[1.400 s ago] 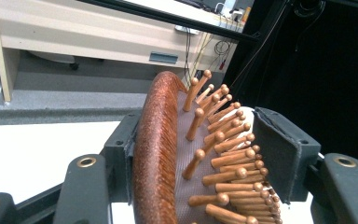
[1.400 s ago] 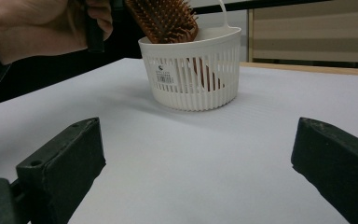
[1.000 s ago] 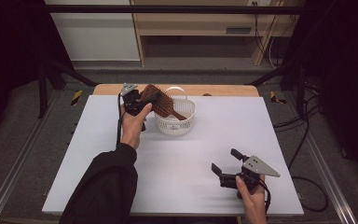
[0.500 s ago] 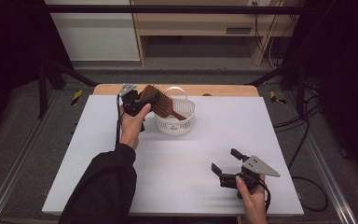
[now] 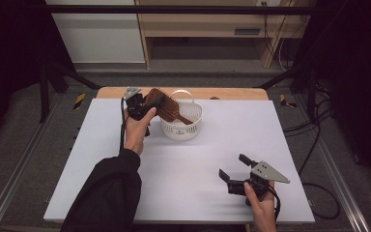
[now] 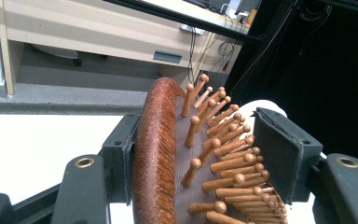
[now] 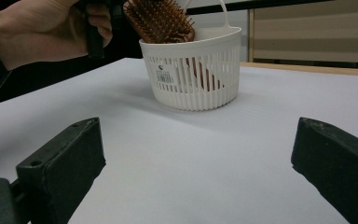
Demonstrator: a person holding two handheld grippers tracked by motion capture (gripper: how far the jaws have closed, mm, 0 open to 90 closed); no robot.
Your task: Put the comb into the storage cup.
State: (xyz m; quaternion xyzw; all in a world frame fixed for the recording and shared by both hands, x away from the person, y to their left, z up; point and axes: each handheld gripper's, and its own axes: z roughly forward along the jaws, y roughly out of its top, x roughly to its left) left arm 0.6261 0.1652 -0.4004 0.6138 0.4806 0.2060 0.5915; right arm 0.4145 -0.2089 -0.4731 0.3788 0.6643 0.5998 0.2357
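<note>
A brown wooden hairbrush (image 5: 162, 102) leans tilted in a white slatted basket (image 5: 193, 126) at the back middle of the table, handle down inside, head sticking out to the upper left. My left gripper (image 5: 142, 105) is shut on the brush head. In the left gripper view the hairbrush (image 6: 156, 158) sits between the pads, one against its rounded back and one against the bristle tips, with the left gripper (image 6: 200, 149) closed around it. My right gripper (image 5: 233, 166) rests open near the front right, with nothing between its jaws. In the right gripper view the right gripper (image 7: 198, 158) faces the basket (image 7: 196, 70) and the hairbrush (image 7: 161, 21).
The white table top (image 5: 183, 183) is bare between the basket and the right gripper. A wooden strip (image 5: 232, 93) runs along the far edge. The person's left hand (image 7: 37, 28) and dark sleeve reach in from the front left. A cabinet and cables stand beyond the table.
</note>
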